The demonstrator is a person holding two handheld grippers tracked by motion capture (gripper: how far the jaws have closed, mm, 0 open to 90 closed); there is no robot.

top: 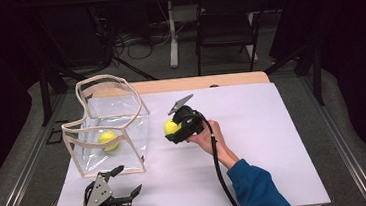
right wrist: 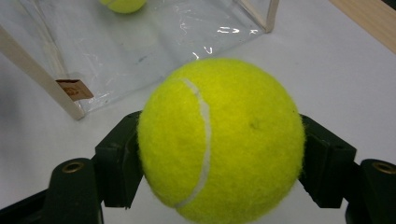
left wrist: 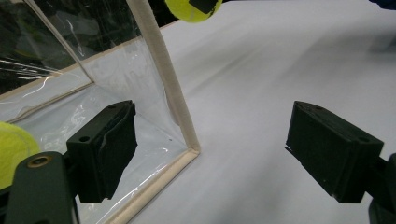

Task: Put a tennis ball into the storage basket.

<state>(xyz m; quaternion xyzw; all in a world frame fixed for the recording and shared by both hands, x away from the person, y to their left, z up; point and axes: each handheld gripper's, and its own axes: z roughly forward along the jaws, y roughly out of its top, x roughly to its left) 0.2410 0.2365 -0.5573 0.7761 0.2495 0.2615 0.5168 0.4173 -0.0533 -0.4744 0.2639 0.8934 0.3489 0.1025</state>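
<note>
Ball (right wrist: 219,140), fuzzy yellow-green with white seam, sitting clamped in right tongs (top: 173,127) beside clear bag (top: 116,114). Left tongs (top: 122,181) gaping, gripping nothing, resting on bench (top: 254,142).

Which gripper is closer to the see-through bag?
Left. The left gripper sits open just off the clear bag's near corner; the right gripper, clamping a tennis ball, stands apart, beside the bag.

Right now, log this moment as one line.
right gripper: shut on tennis ball | left gripper: open, near clear bag | second ball: in bag
</note>
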